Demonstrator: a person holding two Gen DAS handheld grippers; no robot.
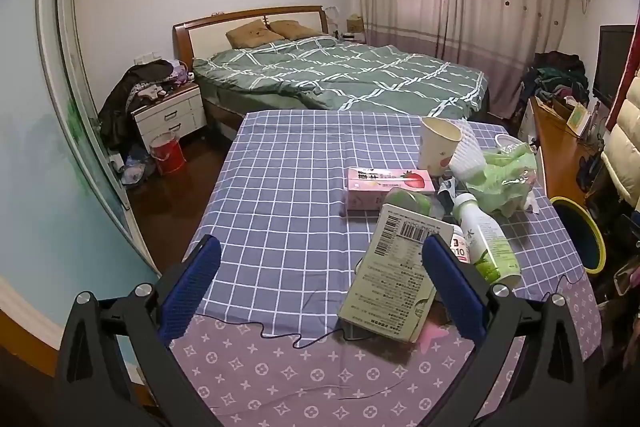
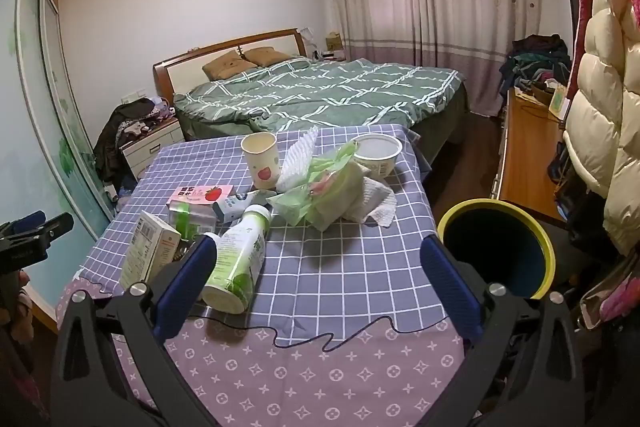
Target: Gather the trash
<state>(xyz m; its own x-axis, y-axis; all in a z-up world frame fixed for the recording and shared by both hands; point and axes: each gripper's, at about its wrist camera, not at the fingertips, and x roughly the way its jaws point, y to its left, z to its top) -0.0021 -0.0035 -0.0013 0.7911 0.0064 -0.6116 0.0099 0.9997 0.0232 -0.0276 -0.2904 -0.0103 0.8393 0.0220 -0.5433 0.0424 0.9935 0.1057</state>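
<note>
Since both grippers, left gripper (image 1: 320, 275) and right gripper (image 2: 320, 275), sit spread and empty, nothing's grabbed; bottle (image 2: 236, 263) lies by right's left finger, bin (image 2: 496, 247) just right for drops.

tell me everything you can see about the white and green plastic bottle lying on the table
The white and green plastic bottle lies on its side on the checked tablecloth, white cap pointing away toward the trash pile, base nearest the camera. Its label shows green leaves and small print. It looks intact and capped. It lies just beside the open right gripper's left finger.
</note>
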